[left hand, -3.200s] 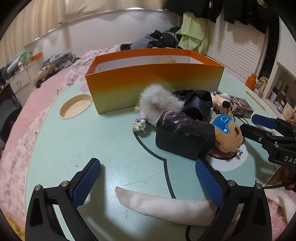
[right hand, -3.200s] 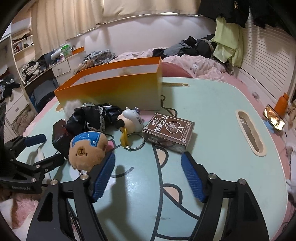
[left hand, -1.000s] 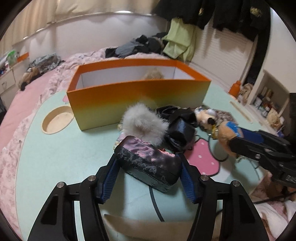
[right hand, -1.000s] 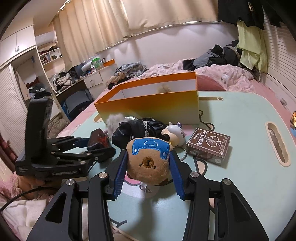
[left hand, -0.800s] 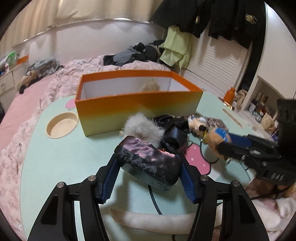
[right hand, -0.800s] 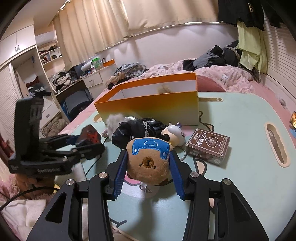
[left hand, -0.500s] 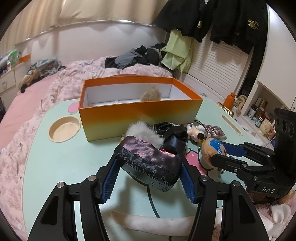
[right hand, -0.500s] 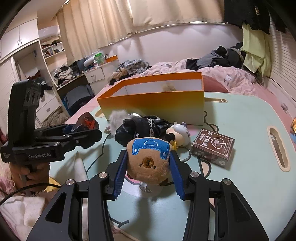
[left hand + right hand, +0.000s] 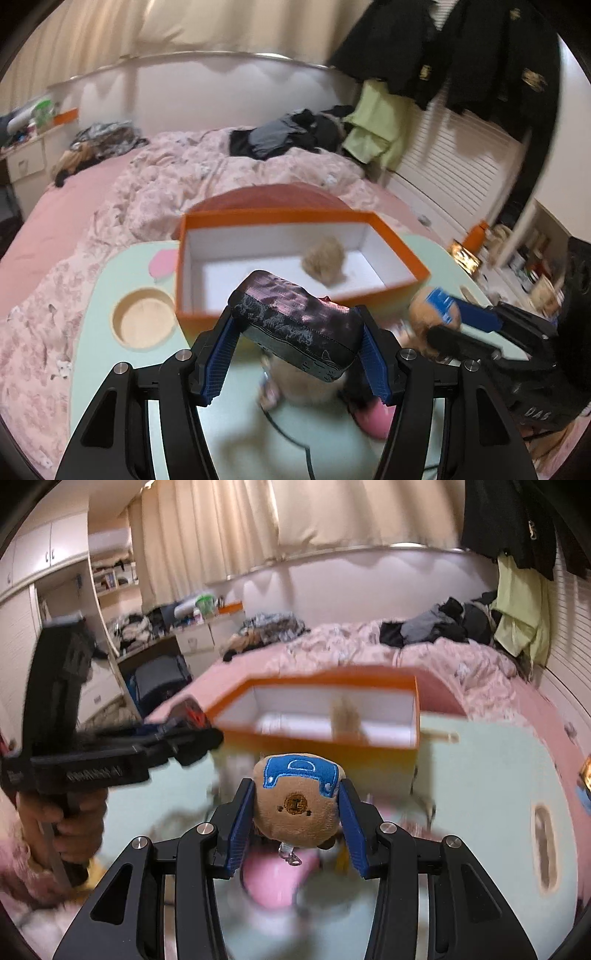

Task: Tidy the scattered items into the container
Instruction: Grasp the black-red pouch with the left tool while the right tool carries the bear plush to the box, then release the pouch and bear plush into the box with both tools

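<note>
Just short of the open orange cardboard box (image 9: 391,254), the left gripper (image 9: 295,345) pinches a dark glossy pouch (image 9: 295,328) and the right gripper (image 9: 295,814) clamps a brown bear plush (image 9: 297,805), both held clear of the table, seemingly for dropping in.

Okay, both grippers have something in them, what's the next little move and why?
Probably carry both loads forward over the orange box and open there. The left gripper is clamped on the dark pouch, the right gripper on the bear plush. Both are lifted off the table but short of the box's near wall. Only a tan fluffy ball lies inside, so there's room.
</note>
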Tool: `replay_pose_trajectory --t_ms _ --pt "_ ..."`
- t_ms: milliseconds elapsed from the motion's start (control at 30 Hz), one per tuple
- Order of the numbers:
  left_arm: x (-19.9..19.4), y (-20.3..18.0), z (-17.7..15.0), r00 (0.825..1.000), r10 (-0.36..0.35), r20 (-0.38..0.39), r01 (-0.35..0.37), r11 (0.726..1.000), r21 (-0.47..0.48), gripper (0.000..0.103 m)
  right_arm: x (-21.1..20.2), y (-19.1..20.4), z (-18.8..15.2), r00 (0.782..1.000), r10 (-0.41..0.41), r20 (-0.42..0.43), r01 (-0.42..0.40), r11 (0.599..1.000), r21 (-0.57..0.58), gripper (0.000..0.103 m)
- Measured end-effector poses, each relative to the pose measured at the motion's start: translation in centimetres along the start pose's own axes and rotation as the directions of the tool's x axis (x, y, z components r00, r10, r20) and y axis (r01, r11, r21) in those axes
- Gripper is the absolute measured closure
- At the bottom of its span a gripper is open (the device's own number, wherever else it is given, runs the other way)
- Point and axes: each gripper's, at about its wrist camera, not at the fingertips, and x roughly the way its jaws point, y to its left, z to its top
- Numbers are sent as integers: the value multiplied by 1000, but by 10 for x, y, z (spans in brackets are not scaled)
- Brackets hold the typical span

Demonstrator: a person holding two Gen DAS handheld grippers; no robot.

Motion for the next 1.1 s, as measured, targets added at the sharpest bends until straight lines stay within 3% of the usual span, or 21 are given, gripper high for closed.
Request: replay_pose_trajectory --t_ms 133,300,633,700,733,767,800,1100 --pt "15 2 26 999 30 24 -30 1000 0 42 17 -15 33 1000 -10 23 9 999 50 57" --pt "44 6 45 999 50 -5 -50 998 -26 42 51 -33 62 999 -44 -1 44 994 103 57" --pt "84 15 53 993 85 -86 -90 994 -55 41 85 -59 66 996 -64 -62 76 977 201 52" --pt "86 18 51 993 76 -91 -83 994 -75 34 86 -60 65 995 -75 -61 86 974 211 50" --pt "86 19 50 993 73 -93 -81 993 -83 22 85 -60 65 995 -83 -57 93 972 217 40" --pt "86 21 49 994 65 -93 -74 993 -95 19 83 -60 64 995 -92 -48 101 969 224 29" --pt "85 23 49 995 52 -91 -61 993 -102 19 80 -60 63 994 -103 -31 108 967 231 26" --pt "58 33 34 996 18 -86 -29 991 -132 19 38 -64 51 993 -110 34 97 958 271 25"
